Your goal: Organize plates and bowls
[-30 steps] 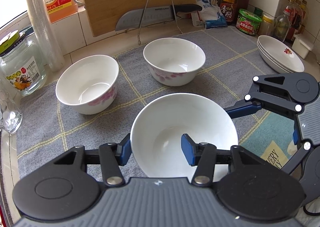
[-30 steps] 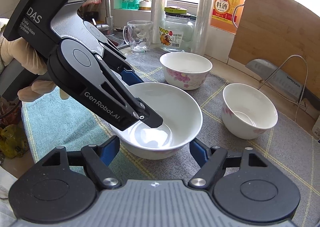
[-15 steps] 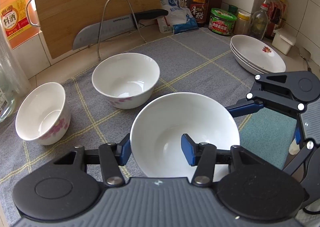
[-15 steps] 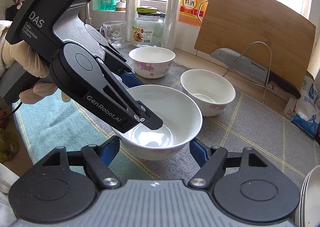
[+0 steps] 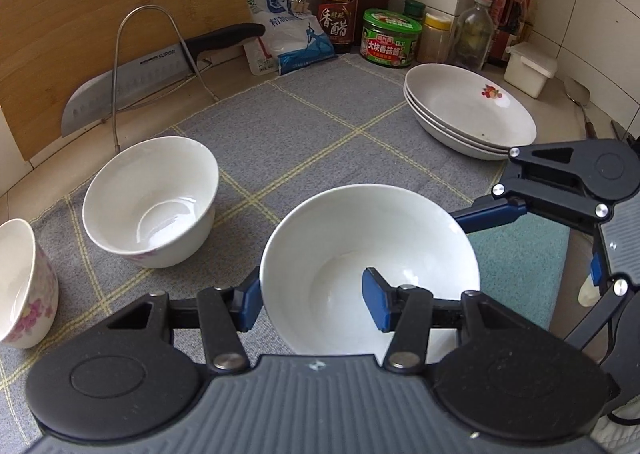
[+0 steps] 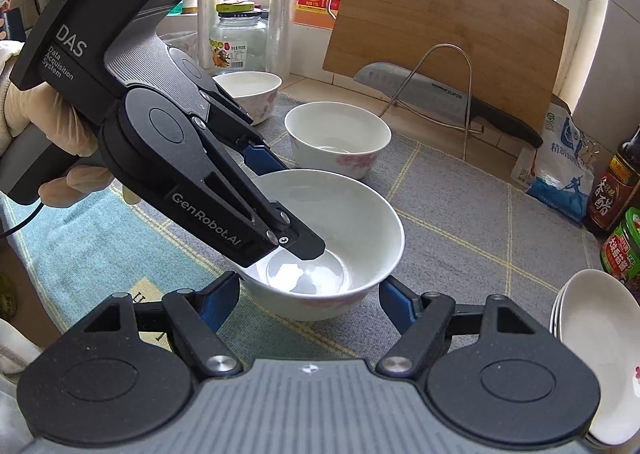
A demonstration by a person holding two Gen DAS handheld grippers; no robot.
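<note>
Left hand-held gripper [image 5: 312,302]: closed on the rim of the large white bowl [image 5: 370,274], one blue pad outside the wall, the other inside; seen from the right wrist camera it reaches down into the bowl at a slant.
Right hand-held gripper [image 6: 310,304]: jaws spread wide, one blue pad on each side of the large white bowl, gripping nothing; whether the pads touch the bowl wall I cannot tell.
Large white bowl: upright, over the grey checked cloth [image 5: 304,126]; whether its base rests on the cloth I cannot tell.
Middle bowl [image 5: 150,200]: upright on the grey checked cloth, left of the large white bowl and apart from it, pink flowers low on its wall.
Far bowl [image 5: 24,282]: left of the middle bowl, near it, pink flowers on its side.
Stack of plates [image 5: 470,110]: on the cloth's far right corner, beyond the large white bowl and well apart from it; a small red motif inside the top plate.
Cutting board [image 5: 100,14]: leaning upright behind the middle bowl.
Knife [image 5: 160,66]: resting across a wire stand [image 5: 152,70] in front of the cutting board.
Tabletop [image 5: 240,74]: carries the cloth, with bottles and jars along the wall behind the stack of plates.
</note>
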